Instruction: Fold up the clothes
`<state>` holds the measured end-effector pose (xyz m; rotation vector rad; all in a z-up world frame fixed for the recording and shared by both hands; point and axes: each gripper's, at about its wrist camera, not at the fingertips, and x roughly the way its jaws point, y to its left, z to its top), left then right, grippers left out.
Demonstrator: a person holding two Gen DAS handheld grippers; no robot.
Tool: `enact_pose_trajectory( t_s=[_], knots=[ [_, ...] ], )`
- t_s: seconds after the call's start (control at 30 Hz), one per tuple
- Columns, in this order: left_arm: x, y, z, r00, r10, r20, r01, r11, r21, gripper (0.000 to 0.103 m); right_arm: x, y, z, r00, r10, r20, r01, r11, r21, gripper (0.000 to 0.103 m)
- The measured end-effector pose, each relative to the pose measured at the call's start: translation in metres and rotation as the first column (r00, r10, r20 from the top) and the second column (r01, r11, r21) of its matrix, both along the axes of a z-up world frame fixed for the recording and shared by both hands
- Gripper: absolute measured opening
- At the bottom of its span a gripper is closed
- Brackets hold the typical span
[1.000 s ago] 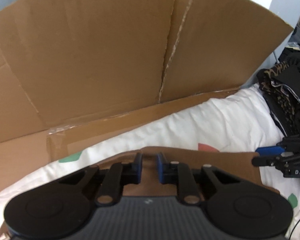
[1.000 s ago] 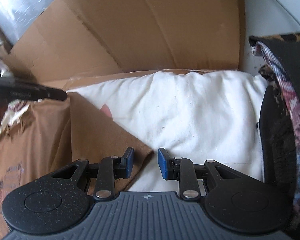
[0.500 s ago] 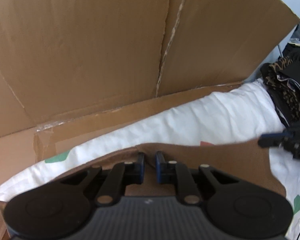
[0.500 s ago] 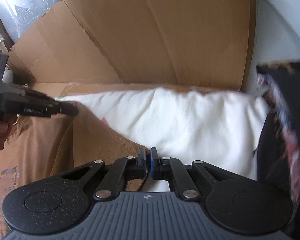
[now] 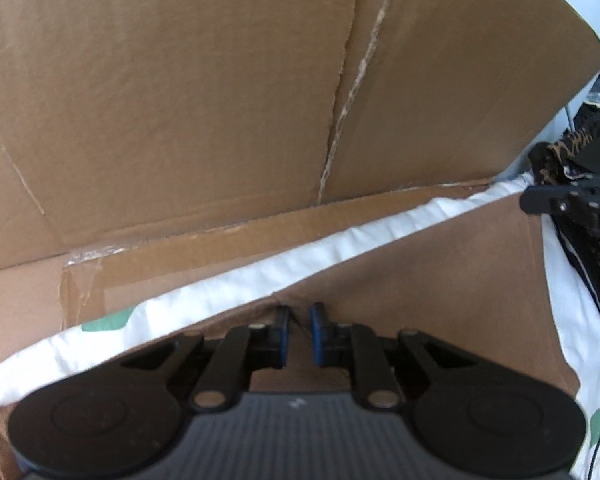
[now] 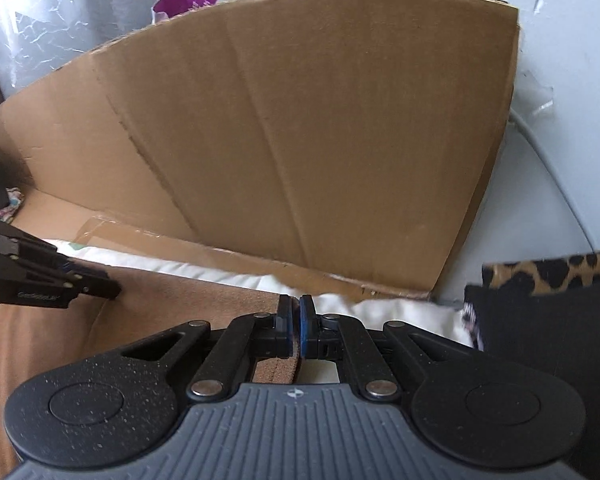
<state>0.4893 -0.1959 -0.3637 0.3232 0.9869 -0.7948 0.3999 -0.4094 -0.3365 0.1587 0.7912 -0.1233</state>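
Note:
A brown garment is stretched above a white sheet. My left gripper is shut on the garment's upper edge, with a thin fold pinched between the blue pads. My right gripper is shut on the garment's other corner. The right gripper also shows in the left wrist view at the garment's far right corner. The left gripper shows in the right wrist view at the left. The held edge runs taut between the two grippers.
A large opened cardboard box stands behind the sheet and fills the background. A pile of black and leopard-print clothes lies at the right, also seen in the left wrist view. A white wall is at the far right.
The right gripper closed on the brown garment's corner. Both grippers then rose with it, and the edge between them pulled straight and taut above the sheet.

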Motion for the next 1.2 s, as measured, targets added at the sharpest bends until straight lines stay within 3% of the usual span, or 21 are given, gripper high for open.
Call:
enact_pose_trajectory(
  t_s=[0.4, 0.6, 0.67, 0.73, 0.97, 1.2],
  knots=[
    [0.010, 0.009, 0.003, 0.999, 0.030, -0.038, -0.033, 0.995, -0.091, 0.013, 0.028, -0.005, -0.010, 0.999, -0.036, -0.039, 0.033, 0.997, -0.071, 0.001],
    [0.014, 0.001, -0.010, 0.997, 0.045, -0.056, -0.048, 0.997, -0.059, 0.013, 0.032, -0.004, -0.020, 0.997, -0.036, -0.067, 0.031, 0.996, -0.084, 0.007],
    [0.014, 0.000, -0.009, 0.997, 0.048, -0.053, -0.051, 0.997, -0.056, 0.013, 0.023, -0.008, -0.010, 0.998, -0.051, -0.040, 0.050, 0.998, -0.042, 0.013],
    [0.012, 0.002, -0.007, 0.997, 0.054, -0.054, -0.057, 0.997, -0.060, 0.013, 0.012, -0.007, 0.000, 0.998, -0.052, -0.019, 0.051, 0.998, -0.028, 0.025],
    [-0.005, 0.003, 0.004, 0.998, 0.018, -0.058, -0.021, 0.998, -0.062, 0.015, -0.037, 0.008, 0.018, 0.999, -0.047, -0.011, 0.047, 0.999, 0.026, 0.026],
    [-0.035, 0.006, 0.017, 0.998, -0.007, -0.063, 0.004, 0.998, -0.057, 0.016, -0.073, 0.028, 0.002, 0.996, -0.064, -0.068, 0.068, 0.996, 0.059, 0.026]
  ],
)
